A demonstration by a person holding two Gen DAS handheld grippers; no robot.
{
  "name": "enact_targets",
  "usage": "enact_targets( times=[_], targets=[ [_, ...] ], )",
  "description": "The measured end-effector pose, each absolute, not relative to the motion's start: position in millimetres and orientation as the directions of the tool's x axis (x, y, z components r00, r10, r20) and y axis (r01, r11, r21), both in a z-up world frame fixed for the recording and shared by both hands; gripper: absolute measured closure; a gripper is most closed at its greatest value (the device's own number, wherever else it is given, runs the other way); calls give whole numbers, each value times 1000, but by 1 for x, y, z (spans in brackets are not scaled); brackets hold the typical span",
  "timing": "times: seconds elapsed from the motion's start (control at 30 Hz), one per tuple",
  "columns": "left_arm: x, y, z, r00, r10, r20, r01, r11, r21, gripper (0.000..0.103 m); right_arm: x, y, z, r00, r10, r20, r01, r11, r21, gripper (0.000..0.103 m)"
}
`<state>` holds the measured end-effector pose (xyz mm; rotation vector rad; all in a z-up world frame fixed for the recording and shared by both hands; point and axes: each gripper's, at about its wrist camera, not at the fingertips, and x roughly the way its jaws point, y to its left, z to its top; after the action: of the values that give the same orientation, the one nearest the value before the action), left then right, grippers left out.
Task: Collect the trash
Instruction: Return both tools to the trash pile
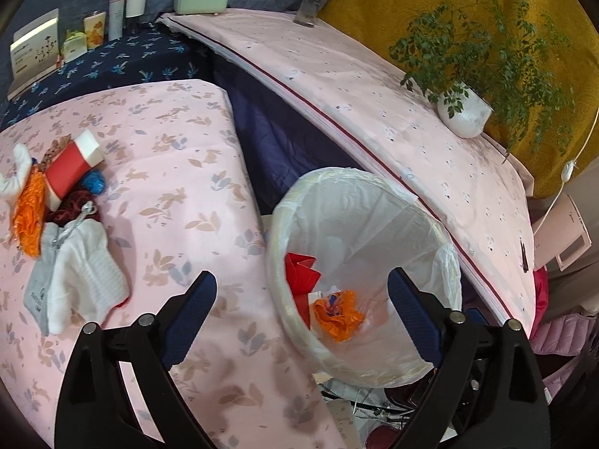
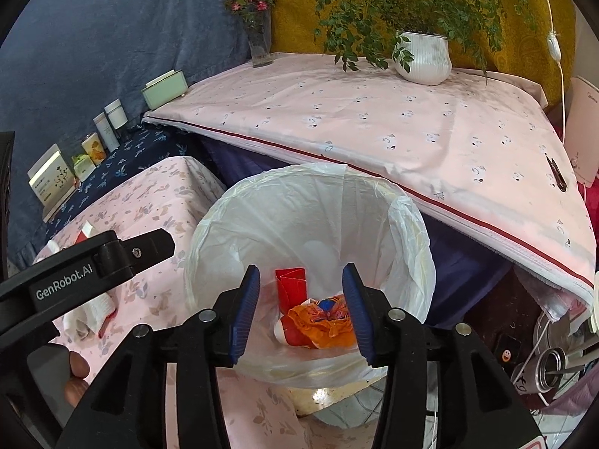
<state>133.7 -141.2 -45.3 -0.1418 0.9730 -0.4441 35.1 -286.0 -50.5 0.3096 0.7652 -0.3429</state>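
Trash still on your pink rabbit-print bedspread [image 1: 176, 172] shows only from your left wrist: a red-and-white carton [image 1: 73, 166], orange shreds [image 1: 30, 209] and knitted white cloth [image 1: 86, 280] near its left edge. The plastic-lined bin [image 2: 310, 232] holds crumpled orange wrapper [image 2: 325, 323] and red card [image 2: 290, 280]. Your left gripper [image 1: 299, 299] gapes wide and your right gripper [image 2: 301, 307] is half-parted, both empty.

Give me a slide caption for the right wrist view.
Open right gripper above white-lined trash bin holding crumpled orange wrapper.
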Motion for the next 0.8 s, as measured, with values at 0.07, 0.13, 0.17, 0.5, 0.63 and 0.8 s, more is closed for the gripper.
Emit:
enact_targets(
  times=[0.07, 0.13, 0.17, 0.5, 0.63, 0.8],
  targets=[
    [132, -133, -45, 495, -408, -767, 286, 910, -300, 15, 34, -281, -49, 676, -180, -715, 400, 904, 150, 57],
    [131, -126, -44, 508, -391, -767, 271, 918, -289, 15, 34, -273, -48, 679, -170, -714, 386, 910, 150, 56],
    [129, -122, -43, 515, -383, -767, 263, 922, -284, 15, 34, -270, -48, 680, -166, -714, 379, 914, 149, 56],
    [118, -72, -42, 578, -282, -766, 189, 959, -210, 15, 34, -228, -47, 692, -103, -714, 294, 944, 149, 54],
    [116, -43, -44, 585, -246, -773, 133, 969, -208, 15, 36, -211, -46, 695, -74, -715, 257, 954, 152, 54],
    [113, -13, -46, 596, -209, -775, 80, 976, -201, 15, 39, -182, -45, 699, -39, -714, 207, 967, 150, 54]
  ],
)
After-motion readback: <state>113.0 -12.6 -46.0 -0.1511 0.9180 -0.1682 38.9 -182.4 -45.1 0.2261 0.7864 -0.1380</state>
